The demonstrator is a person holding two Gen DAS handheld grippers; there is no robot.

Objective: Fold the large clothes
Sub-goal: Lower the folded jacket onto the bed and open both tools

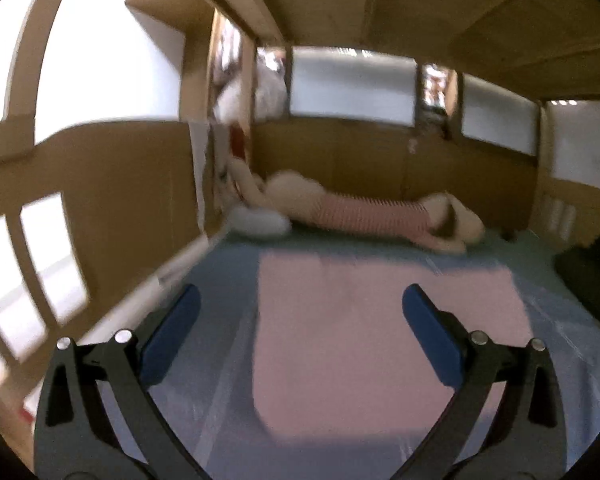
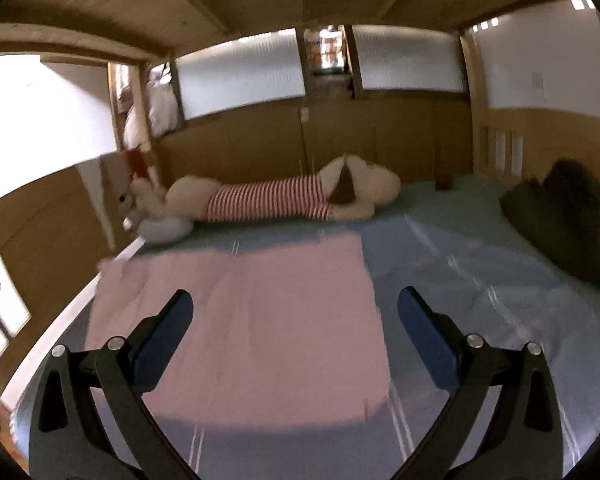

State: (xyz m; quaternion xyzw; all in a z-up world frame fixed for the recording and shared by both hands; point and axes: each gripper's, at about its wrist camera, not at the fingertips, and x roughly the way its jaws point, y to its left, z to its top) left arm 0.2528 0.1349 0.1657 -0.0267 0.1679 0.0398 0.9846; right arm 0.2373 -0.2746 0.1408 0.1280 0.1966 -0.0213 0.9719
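Observation:
A pink garment [image 1: 364, 340] lies flat in a neat rectangle on the blue bed sheet [image 1: 216, 280]. My left gripper [image 1: 300, 300] hovers open above its left part, with nothing between the blue pads. The same pink garment [image 2: 252, 328] shows in the right wrist view, and my right gripper [image 2: 296, 304] hangs open over its right half, also holding nothing. Both views are motion-blurred.
A long plush dog in a red-striped shirt [image 2: 268, 196] lies along the far wooden wall, with a white cushion [image 2: 164, 230] at its left end. A dark bundle [image 2: 568, 216] sits at the right bed edge. Wooden bunk boards close overhead and on the left.

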